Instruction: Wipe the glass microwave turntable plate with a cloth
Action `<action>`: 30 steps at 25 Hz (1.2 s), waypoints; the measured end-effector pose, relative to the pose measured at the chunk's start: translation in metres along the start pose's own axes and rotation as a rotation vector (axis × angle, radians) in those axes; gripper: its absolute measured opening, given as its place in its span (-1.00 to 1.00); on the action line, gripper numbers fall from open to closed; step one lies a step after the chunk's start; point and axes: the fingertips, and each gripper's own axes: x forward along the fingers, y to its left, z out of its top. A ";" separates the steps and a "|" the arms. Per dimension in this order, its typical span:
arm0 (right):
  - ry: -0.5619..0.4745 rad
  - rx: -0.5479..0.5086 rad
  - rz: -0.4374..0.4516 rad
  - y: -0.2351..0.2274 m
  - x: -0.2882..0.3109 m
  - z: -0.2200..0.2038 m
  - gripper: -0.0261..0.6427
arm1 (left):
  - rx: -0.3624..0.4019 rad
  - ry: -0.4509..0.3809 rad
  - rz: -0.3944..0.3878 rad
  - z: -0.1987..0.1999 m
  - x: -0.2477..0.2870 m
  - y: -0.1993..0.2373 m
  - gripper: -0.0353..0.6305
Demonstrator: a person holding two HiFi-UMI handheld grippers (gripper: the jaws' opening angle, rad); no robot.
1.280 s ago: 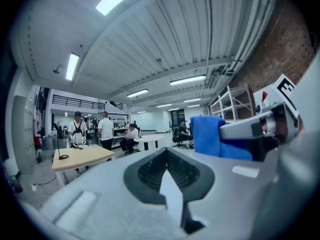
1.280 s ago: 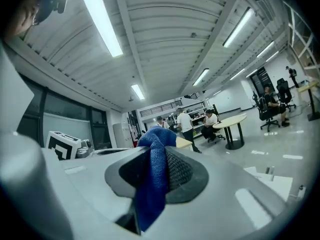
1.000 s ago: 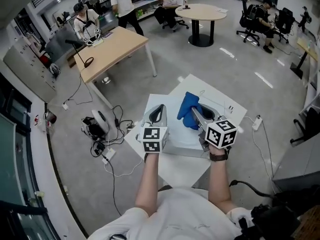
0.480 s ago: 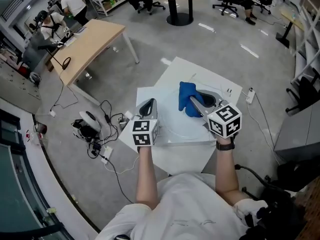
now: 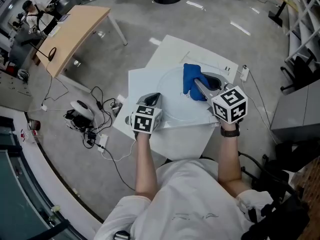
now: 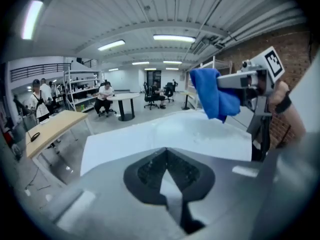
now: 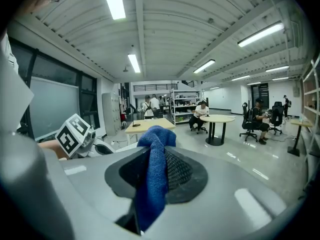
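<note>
Head view: we look steeply down on the blue cloth from above and behind it, well apart. Left gripper view: low, left of the cloth, facing across the white table. Right gripper view: close up behind the cloth, facing level. All share the cloth; both gripper views share the round table beyond it.

Ahead of my left gripper, jaws closed, the clear round glass plate lies unobstructed; beyond it to the right, my right gripper and its pinched blue cloth block passage.
</note>
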 end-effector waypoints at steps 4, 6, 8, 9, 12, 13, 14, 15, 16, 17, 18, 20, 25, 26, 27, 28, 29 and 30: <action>0.016 -0.043 -0.004 0.007 0.002 -0.003 -0.67 | -0.005 0.112 0.037 -0.020 0.009 0.000 -0.88; 0.020 -0.094 0.002 0.015 0.012 -0.002 -0.67 | -0.006 0.126 0.033 -0.020 0.012 -0.001 -0.89; 0.062 -0.157 0.038 0.026 0.032 -0.004 -0.67 | 0.028 0.138 0.030 -0.018 0.014 0.001 -0.89; 0.102 -0.193 0.068 0.033 0.046 -0.009 -0.67 | 0.044 0.140 0.026 -0.017 0.016 0.001 -0.89; 0.195 -0.279 0.193 0.058 0.090 -0.022 -0.67 | 0.061 0.143 0.034 -0.017 0.021 0.002 -0.89; 0.213 -0.293 0.230 0.065 0.102 -0.025 -0.67 | 0.062 0.147 0.042 -0.019 0.022 0.002 -0.89; 0.239 -0.306 0.261 0.070 0.113 -0.028 -0.67 | 0.065 0.151 0.050 -0.019 0.023 0.001 -0.89; 0.276 -0.326 0.288 0.076 0.121 -0.033 -0.67 | 0.068 0.157 0.054 -0.019 0.024 0.001 -0.89; 0.321 -0.357 0.312 0.080 0.129 -0.038 -0.67 | 0.068 0.164 0.054 -0.019 0.024 0.001 -0.89; 0.369 -0.394 0.334 0.084 0.136 -0.043 -0.67 | 0.064 0.169 0.052 -0.019 0.024 0.002 -0.89; 0.414 -0.431 0.356 0.087 0.142 -0.049 -0.67 | 0.058 0.171 0.048 -0.018 0.024 0.002 -0.89; 0.483 -0.494 0.386 0.091 0.150 -0.058 -0.67 | 0.043 0.172 0.042 -0.017 0.024 0.002 -0.89; 0.542 -0.633 0.415 0.092 0.166 -0.069 -0.68 | 0.025 0.174 0.050 -0.016 0.026 0.003 -0.89; 0.537 -0.646 0.414 0.090 0.167 -0.066 -0.67 | 0.025 0.174 0.056 -0.016 0.026 0.004 -0.89; 0.531 -0.654 0.409 0.086 0.168 -0.063 -0.67 | 0.024 0.173 0.060 -0.016 0.026 0.004 -0.89; 0.529 -0.659 0.395 0.079 0.167 -0.061 -0.67 | 0.023 0.171 0.062 -0.016 0.026 0.004 -0.89; 0.535 -0.659 0.373 0.069 0.167 -0.060 -0.67 | 0.022 0.170 0.062 -0.016 0.027 0.004 -0.89; 0.547 -0.650 0.344 0.056 0.165 -0.062 -0.67 | 0.021 0.170 0.062 -0.016 0.028 0.004 -0.89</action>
